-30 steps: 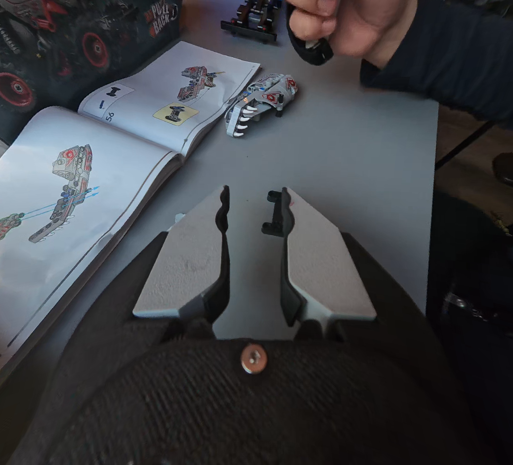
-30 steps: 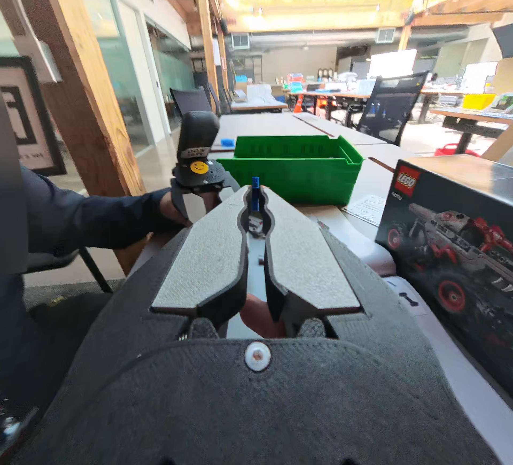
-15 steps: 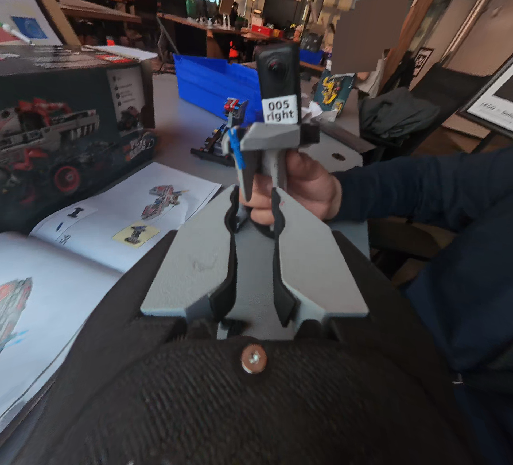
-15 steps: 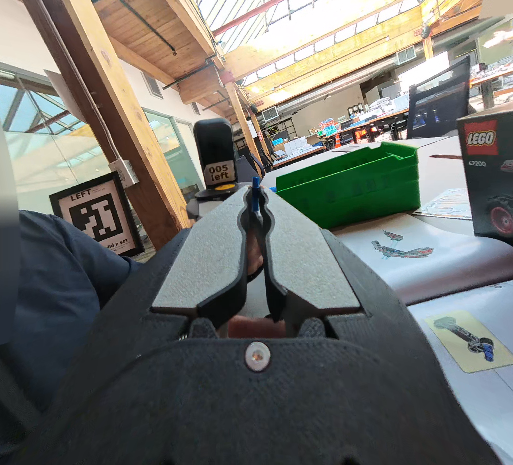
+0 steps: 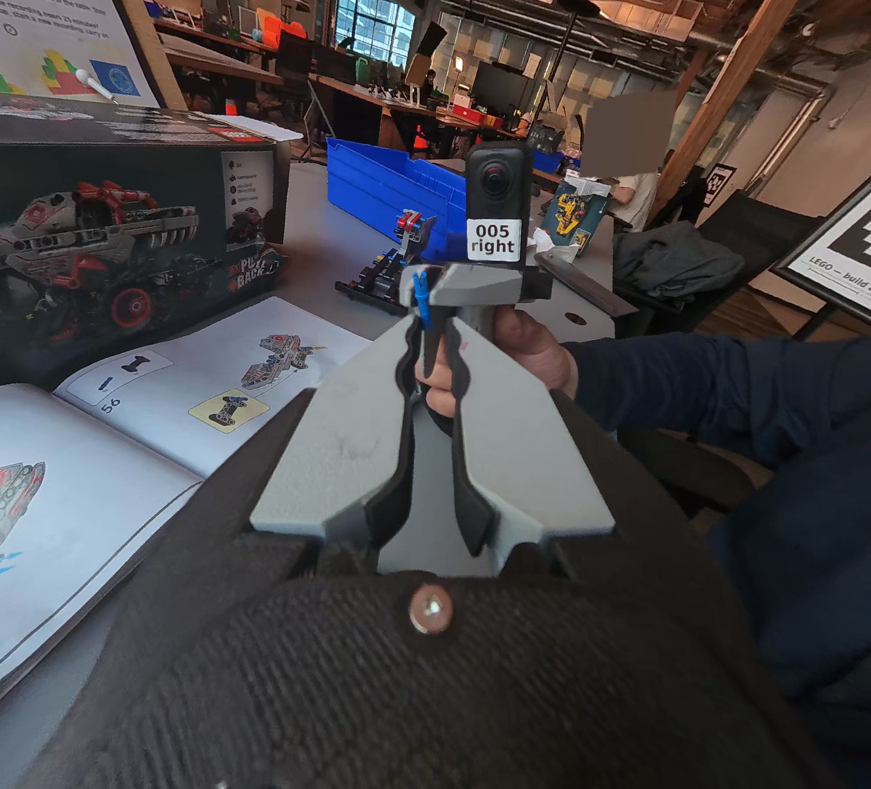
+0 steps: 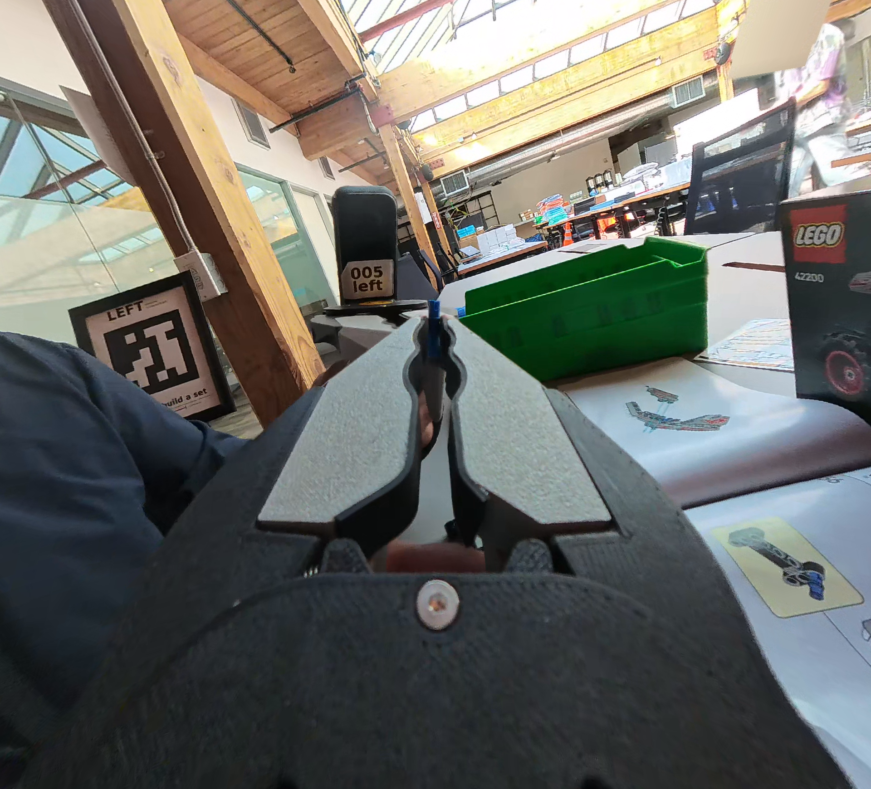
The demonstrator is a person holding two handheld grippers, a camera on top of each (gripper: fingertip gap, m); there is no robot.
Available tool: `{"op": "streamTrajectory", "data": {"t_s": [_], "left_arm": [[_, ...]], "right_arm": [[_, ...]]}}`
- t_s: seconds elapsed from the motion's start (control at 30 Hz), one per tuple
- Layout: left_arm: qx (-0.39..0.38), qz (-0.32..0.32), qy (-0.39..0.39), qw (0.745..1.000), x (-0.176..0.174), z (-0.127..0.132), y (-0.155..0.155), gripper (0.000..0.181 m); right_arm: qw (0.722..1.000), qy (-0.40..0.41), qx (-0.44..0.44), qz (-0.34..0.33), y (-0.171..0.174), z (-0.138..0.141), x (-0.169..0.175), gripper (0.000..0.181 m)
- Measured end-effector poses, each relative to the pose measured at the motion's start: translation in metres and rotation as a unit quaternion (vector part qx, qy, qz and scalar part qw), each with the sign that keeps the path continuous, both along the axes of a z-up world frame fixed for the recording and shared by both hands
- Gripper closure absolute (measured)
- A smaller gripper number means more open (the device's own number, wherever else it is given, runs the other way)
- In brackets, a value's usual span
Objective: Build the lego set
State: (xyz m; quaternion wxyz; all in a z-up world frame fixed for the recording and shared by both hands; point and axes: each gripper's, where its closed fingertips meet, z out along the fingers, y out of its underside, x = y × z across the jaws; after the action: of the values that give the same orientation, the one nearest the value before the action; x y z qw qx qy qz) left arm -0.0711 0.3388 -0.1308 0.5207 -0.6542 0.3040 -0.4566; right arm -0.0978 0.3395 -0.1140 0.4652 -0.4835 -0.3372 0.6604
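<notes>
My right gripper (image 6: 432, 329) is shut on a small blue pin (image 6: 432, 335), which stands upright at its fingertips. The two grippers face each other in the air above the table. In the left wrist view the pin (image 5: 421, 299) sits just beyond my left gripper (image 5: 431, 335). The left jaws stand close together with a narrow gap. I cannot make out a piece between them. A partly built black chassis (image 5: 389, 269) stands on the grey table (image 5: 320, 220) behind. The open instruction booklet (image 5: 188, 394) lies at the left.
The set's dark box (image 5: 118, 224) stands left of the booklet, and at the right in the right wrist view (image 6: 829, 295). A blue bin (image 5: 391, 187) sits behind the chassis. A green bin (image 6: 589, 319) stands on the table. A person's hand (image 5: 528, 352) and dark sleeve hold the right gripper. Both grippers' tips are close together, under 4 cm apart.
The left gripper tilted up from looking down at the table to face the right gripper, and its jaws narrowed. A black piece seen at its right finger no longer shows. The right gripper came closer.
</notes>
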Motion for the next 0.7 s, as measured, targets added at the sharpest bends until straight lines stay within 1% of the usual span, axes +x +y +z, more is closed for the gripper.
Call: {"op": "streamTrajectory", "data": {"t_s": [0.07,0.17,0.3,0.33,0.43,0.5,0.6,0.67,0.7], "left_arm": [[0.002,0.005,-0.004,1.000,-0.002,0.002,0.000,0.179],[0.005,0.010,0.003,1.000,-0.007,0.001,0.000,0.180],[0.046,0.048,0.083,0.994,-0.013,-0.010,0.004,0.180],[0.063,0.061,0.106,0.991,-0.015,-0.012,0.006,0.180],[0.104,0.091,0.164,0.977,-0.019,-0.016,0.009,0.180],[0.128,0.099,0.194,0.967,-0.021,-0.018,0.009,0.180],[0.158,0.106,0.233,0.954,-0.025,-0.022,0.008,0.180],[0.167,0.099,0.234,0.953,-0.024,-0.023,0.005,0.180],[0.167,0.096,0.232,0.953,-0.024,-0.024,0.003,0.180]], "right_arm": [[1.000,-0.002,0.007,0.003,-0.003,0.000,-0.002,0.180],[1.000,-0.011,0.014,-0.002,-0.003,-0.002,-0.003,0.181],[0.997,-0.060,0.046,-0.020,0.000,-0.011,-0.005,0.181],[0.995,-0.072,0.060,-0.028,0.000,-0.013,-0.005,0.181],[0.987,-0.111,0.107,-0.039,-0.003,-0.016,-0.007,0.171],[0.978,-0.139,0.145,-0.049,-0.004,-0.020,-0.007,0.171],[0.968,-0.170,0.177,-0.057,-0.006,-0.025,-0.008,0.176],[0.966,-0.177,0.182,-0.056,-0.008,-0.026,-0.009,0.172],[0.965,-0.176,0.182,-0.066,-0.006,-0.025,-0.009,0.172]]}}
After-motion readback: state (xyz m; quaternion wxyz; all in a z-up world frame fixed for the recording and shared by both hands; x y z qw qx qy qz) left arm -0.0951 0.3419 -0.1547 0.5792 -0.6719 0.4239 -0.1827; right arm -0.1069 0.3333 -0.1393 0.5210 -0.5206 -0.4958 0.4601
